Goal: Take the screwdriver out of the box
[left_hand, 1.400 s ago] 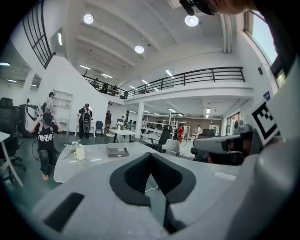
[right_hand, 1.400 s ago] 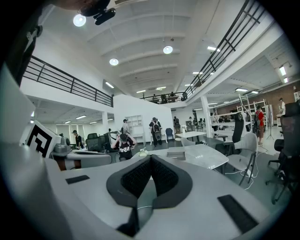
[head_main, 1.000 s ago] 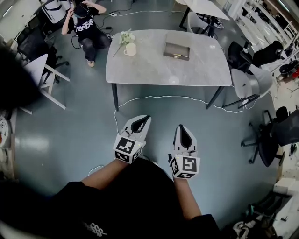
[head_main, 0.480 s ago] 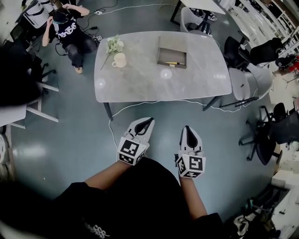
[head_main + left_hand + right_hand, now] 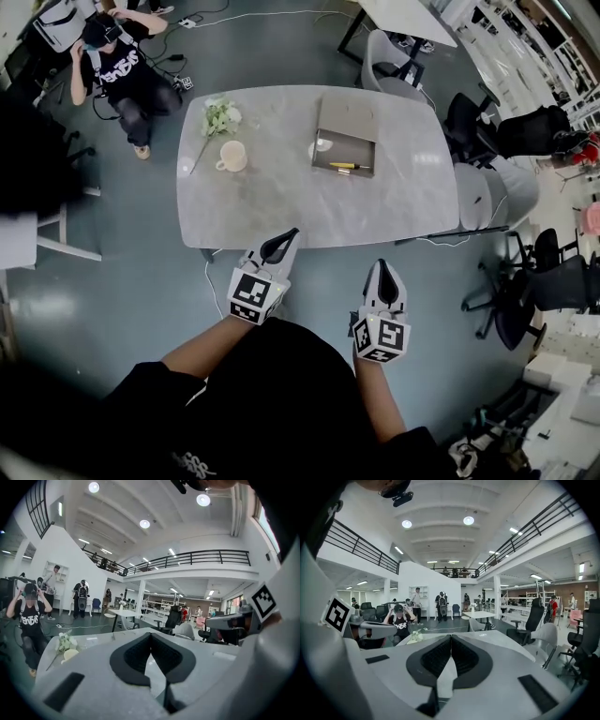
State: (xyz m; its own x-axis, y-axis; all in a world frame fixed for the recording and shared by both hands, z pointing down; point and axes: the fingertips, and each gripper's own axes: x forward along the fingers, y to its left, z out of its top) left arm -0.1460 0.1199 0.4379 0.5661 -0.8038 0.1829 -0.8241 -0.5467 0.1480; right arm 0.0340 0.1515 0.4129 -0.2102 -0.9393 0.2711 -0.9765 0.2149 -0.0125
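Here both tools were closed and empty: the left gripper [image 5: 289,234] and the right gripper [image 5: 382,266] had their jaws pressed together, plain in the gripper views, at the table's [image 5: 281,202] near edge. Only the head view showed the screwdriver [image 5: 349,166], lying in the open box [image 5: 328,155] toward the table's far side. From the grippers' low angle the box could not be made out. A mug [image 5: 232,157] and flowers [image 5: 218,116] stood at the table's left end. A seated person [image 5: 117,75] was beyond its far left corner, and chairs [image 5: 492,187] were along its right.
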